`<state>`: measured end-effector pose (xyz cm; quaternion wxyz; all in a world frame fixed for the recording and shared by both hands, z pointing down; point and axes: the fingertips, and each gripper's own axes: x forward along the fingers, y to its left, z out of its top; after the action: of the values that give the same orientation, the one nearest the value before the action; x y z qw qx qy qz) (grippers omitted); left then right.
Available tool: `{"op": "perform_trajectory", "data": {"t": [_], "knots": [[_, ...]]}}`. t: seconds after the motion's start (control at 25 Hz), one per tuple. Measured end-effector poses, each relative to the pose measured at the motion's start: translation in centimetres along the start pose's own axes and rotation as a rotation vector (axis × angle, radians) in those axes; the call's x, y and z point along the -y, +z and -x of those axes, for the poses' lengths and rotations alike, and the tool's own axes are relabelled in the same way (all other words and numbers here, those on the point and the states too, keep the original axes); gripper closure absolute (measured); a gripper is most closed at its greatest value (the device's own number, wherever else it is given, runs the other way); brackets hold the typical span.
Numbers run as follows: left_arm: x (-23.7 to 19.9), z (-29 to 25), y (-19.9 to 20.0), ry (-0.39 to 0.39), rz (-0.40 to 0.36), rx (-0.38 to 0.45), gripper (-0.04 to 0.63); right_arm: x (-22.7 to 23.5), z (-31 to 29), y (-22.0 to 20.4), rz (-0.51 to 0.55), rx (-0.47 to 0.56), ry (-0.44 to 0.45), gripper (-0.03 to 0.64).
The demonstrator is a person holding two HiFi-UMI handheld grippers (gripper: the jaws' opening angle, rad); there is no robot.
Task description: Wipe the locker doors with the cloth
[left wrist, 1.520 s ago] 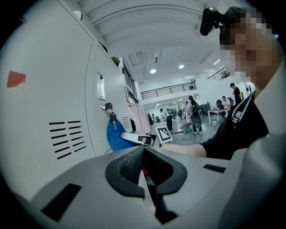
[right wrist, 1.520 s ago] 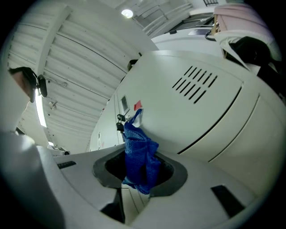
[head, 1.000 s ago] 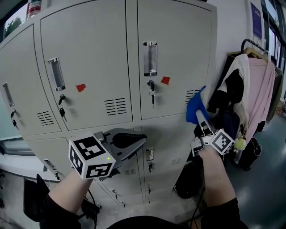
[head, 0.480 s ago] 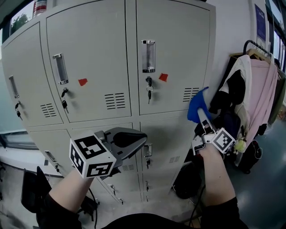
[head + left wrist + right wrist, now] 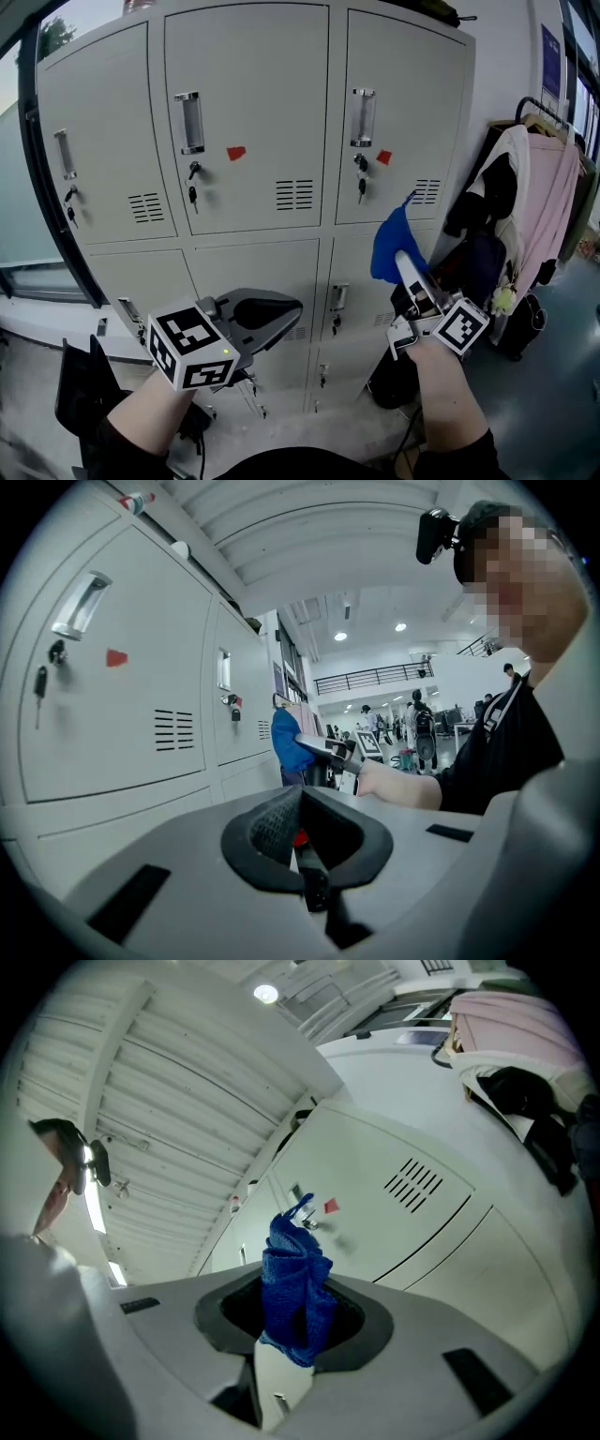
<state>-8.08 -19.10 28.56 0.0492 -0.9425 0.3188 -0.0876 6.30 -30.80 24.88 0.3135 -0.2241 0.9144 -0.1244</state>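
Note:
Grey locker doors point(image 5: 248, 103) fill the head view, in an upper and a lower row. My right gripper point(image 5: 401, 259) is shut on a bunched blue cloth point(image 5: 389, 246), held up in front of the right-hand column, just below the vent slots of the upper right door point(image 5: 412, 112). Whether the cloth touches the metal I cannot tell. In the right gripper view the cloth point(image 5: 295, 1279) stands up out of the right gripper point(image 5: 295, 1321). My left gripper point(image 5: 292, 307) hangs low at the left, shut and holding nothing, its pads point(image 5: 272, 822) pressed together.
Keys point(image 5: 192, 194) hang in the locks below the handles, next to small red stickers point(image 5: 235, 152). A rack of coats point(image 5: 539, 197) stands right of the lockers, with a dark bag point(image 5: 394, 380) on the floor by it. A black chair back point(image 5: 80, 394) is at lower left.
The view has pulled back and swung left, bringing another locker column into sight. The right gripper with the cloth has dropped from beside the upper door's vent to below it. The left gripper hardly moved.

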Motion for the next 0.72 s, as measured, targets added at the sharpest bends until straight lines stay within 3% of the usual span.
{"op": "perform_trajectory", "data": {"t": [0.32,0.56,0.72], "knots": [[3.0,8.9,-3.8,0.005,0.041,0.009,0.588,-11.2,-0.6,-10.5,0.169,-0.140,0.016,0.514],[4.9,12.6,-5.9,0.006,0.028,-0.004,0.588,-18.1,-0.8,-16.6,0.480,-0.239,0.055,0.514],[5.7,13.8,-6.5,0.012,0.040,-0.007,0.588,-22.0,-1.1,-19.2,0.621,-0.294,0.109,0.514]]}}
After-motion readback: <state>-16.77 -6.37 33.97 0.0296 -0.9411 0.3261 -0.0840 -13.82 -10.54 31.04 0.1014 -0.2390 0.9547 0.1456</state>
